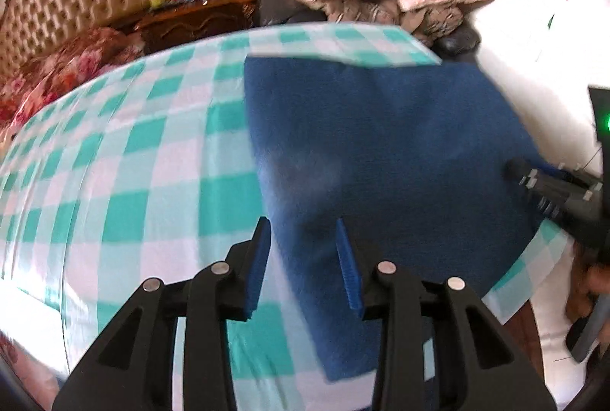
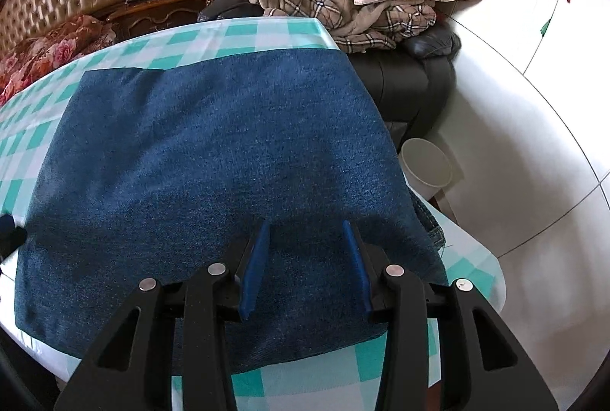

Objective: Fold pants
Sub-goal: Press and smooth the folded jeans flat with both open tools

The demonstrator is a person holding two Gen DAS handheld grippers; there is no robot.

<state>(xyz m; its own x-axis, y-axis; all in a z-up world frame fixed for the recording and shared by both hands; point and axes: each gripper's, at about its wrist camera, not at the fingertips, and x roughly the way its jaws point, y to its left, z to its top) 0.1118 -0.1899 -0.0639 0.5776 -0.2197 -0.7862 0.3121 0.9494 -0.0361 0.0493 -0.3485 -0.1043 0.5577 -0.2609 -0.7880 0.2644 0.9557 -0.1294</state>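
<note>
Black fingers of the left gripper (image 1: pixel 303 251) hang spread apart and hold nothing, over the left edge of the pants (image 1: pixel 381 151), which lie as a flat blue denim rectangle on the checked cloth (image 1: pixel 133 144) of the table. Farther right, the right gripper (image 2: pixel 309 251) hovers over the pants' near right part, fingers likewise parted and empty. Judging by the tidy shape, another fold looks due: pinch both near corners together, lift evenly, and lay edge to edge so the denim stays smooth and off the table's right edge.
</note>
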